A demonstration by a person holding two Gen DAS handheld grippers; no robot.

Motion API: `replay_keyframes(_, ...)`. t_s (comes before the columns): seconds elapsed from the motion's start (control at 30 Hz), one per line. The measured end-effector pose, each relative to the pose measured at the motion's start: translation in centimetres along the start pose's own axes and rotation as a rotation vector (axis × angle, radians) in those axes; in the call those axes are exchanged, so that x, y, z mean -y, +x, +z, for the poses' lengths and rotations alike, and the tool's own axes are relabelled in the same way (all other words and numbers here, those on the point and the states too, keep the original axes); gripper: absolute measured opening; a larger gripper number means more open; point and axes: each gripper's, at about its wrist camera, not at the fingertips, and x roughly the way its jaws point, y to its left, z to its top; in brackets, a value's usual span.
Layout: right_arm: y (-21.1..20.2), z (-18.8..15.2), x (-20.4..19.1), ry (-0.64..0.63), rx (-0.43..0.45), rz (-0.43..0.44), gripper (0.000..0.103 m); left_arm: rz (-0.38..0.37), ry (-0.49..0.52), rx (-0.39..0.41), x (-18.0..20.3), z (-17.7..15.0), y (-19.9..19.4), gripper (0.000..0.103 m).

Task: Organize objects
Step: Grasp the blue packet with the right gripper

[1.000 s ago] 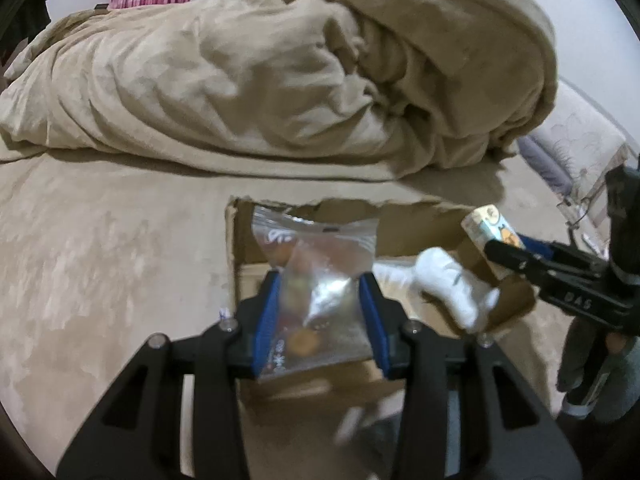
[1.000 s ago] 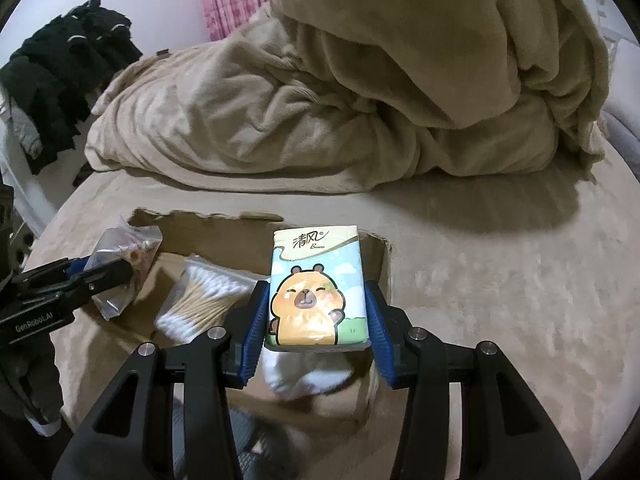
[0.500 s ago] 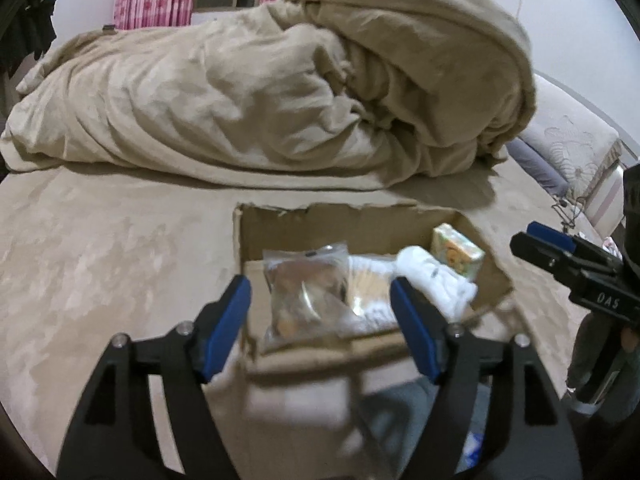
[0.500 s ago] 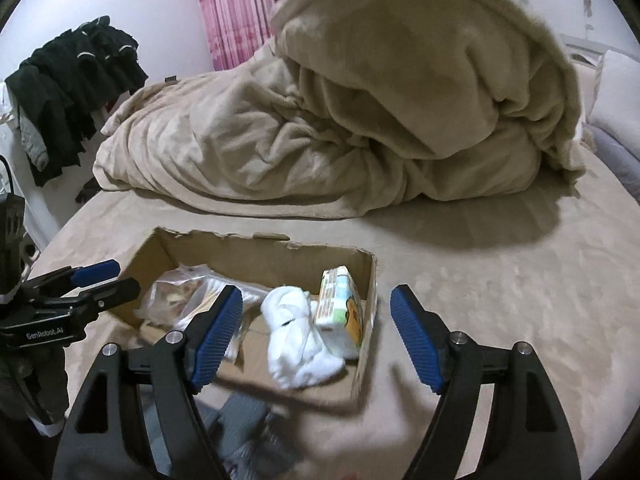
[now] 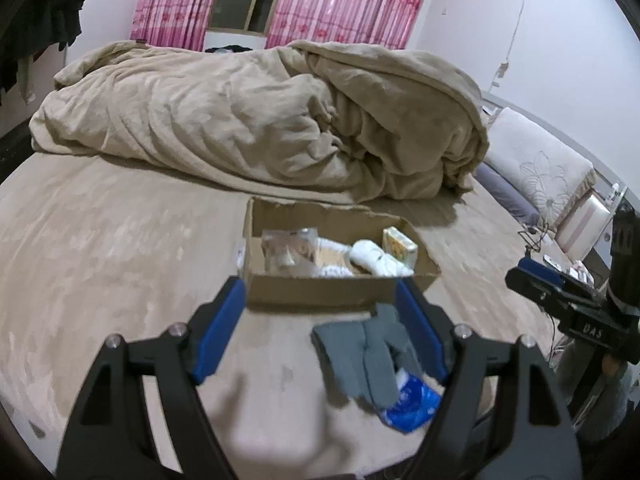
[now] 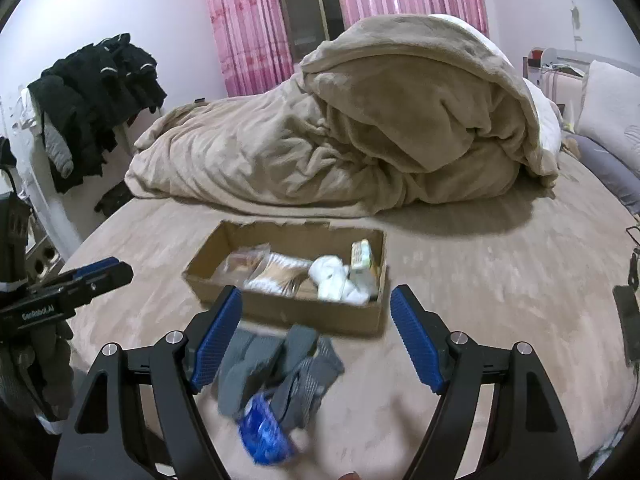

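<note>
Spread wide and holding nothing, the blue-padded fingers (image 5: pixel 218 332) of the left gripper (image 5: pixel 320 328) are found above the bed's near edge; the right gripper (image 6: pixel 316 336) is likewise held with its fingers (image 6: pixel 412 340) parted and bare. A shallow cardboard box (image 5: pixel 320 290), torn along its far rim, is seen on the plush tan bed surface (image 5: pixel 100 260), toward the near edge. Within it are noted a clear plastic packet (image 5: pixel 284 250) at its left end, a bag of cotton swabs (image 6: pixel 276 274), a rolled white sock (image 5: pixel 378 260), and a printed tissue pack (image 5: pixel 398 246) stood against the right wall. Grey knitted socks (image 6: pixel 280 364) and a crumpled blue wrapper (image 6: pixel 262 434) are observed just before the box's near wall. Bare bed surface is recorded left and right of the box. A rumpled beige duvet (image 5: pixel 260 120) is heaped along the far edge.
</note>
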Motion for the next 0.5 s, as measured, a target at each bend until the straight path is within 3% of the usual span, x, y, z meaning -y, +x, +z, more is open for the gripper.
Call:
replay_keyframes(0.3,-1.3,-3.8,-1.5,-0.028,-0.052,0.014,0.080,-0.015,-0.037,-0.088,0.6,-5.2,0.0,0.079)
replay_keyframes(0.5,1.3,-7.7,-1.9,-0.006,-0.165,0.046,0.079,-0.006,-0.069,-0.166,0.6,-8.4,1.7,0.079)
